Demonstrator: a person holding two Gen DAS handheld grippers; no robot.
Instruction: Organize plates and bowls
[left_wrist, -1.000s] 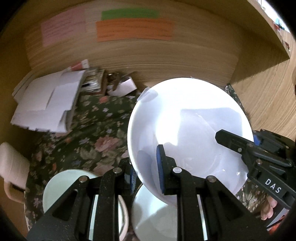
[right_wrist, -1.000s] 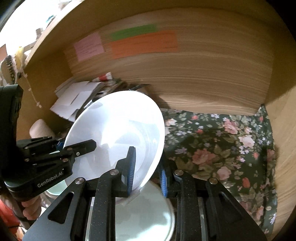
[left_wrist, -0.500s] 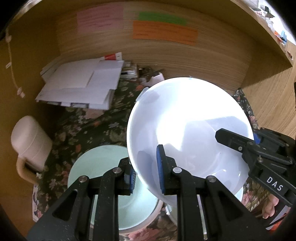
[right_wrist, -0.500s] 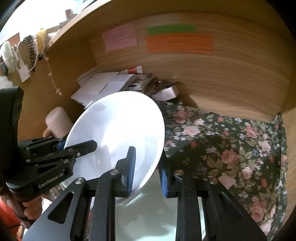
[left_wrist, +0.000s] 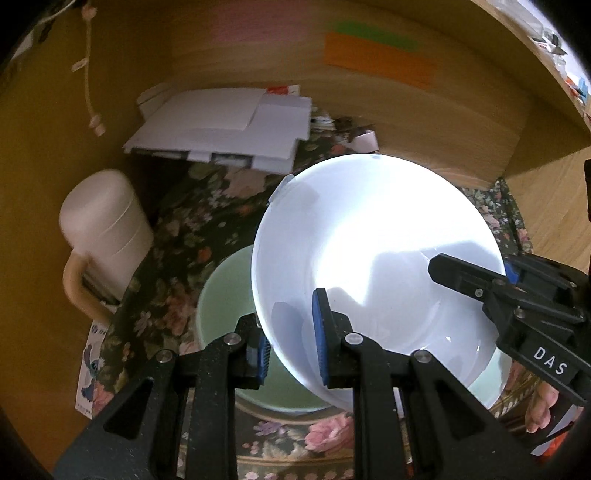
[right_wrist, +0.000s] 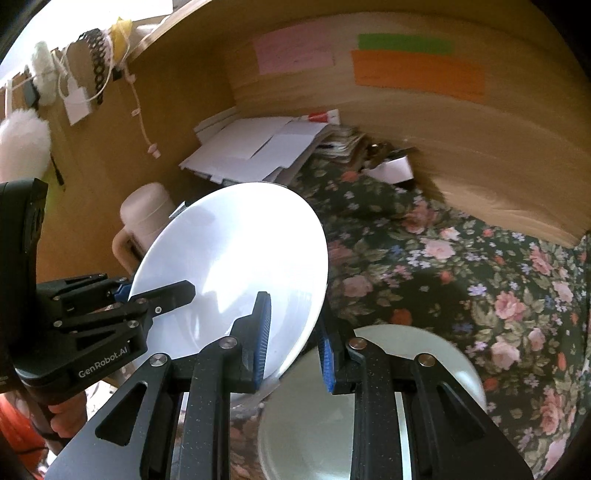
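A large white bowl (left_wrist: 373, 258) is held in the air between both grippers. My left gripper (left_wrist: 291, 341) is shut on its near-left rim. My right gripper (right_wrist: 293, 339) is shut on its right rim; it also shows in the left wrist view (left_wrist: 480, 284). The bowl also shows in the right wrist view (right_wrist: 236, 273), tilted. Below it a pale green bowl (left_wrist: 225, 299) stands on the flowered cloth (right_wrist: 461, 266). A pale green plate (right_wrist: 402, 354) lies under my right gripper.
A white lidded mug (left_wrist: 103, 236) with a handle stands at the left. A stack of white papers (left_wrist: 229, 129) lies at the back against the wooden wall (left_wrist: 424, 122). Coloured notes (right_wrist: 417, 72) are stuck on the wall.
Both grippers have carried the white bowl to the left, over the pale green bowl. The mug and papers have come further into view.
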